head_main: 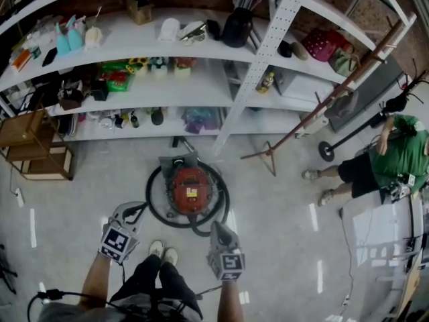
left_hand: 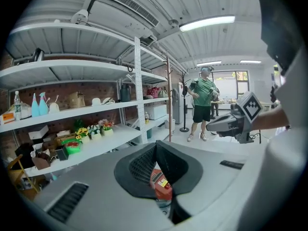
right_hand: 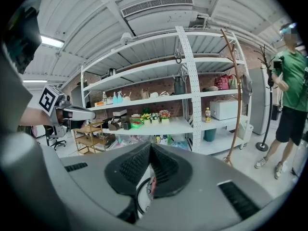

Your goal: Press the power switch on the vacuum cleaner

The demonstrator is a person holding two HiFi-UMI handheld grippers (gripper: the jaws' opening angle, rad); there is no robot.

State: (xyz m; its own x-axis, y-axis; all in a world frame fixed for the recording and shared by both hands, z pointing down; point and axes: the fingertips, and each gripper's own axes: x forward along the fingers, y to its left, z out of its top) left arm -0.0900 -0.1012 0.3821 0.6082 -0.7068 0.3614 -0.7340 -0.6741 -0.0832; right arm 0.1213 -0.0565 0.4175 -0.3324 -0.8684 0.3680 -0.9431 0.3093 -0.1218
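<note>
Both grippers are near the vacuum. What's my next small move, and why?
Probably lower the right gripper toward the top of the vacuum cleaner. Its jaws are shut, which suits poking a switch, and it hangs short of the red body, not touching it. I can't pick out the switch yet.

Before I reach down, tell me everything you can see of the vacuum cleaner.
The vacuum cleaner is a round, red, plastic-looking canister with a yellow label on top and a grey part behind. A dark hose loops around it. It stands upright on the pale floor before the shelves. The left hand-held gripper and right hand-held gripper hang above it, apart.
</note>
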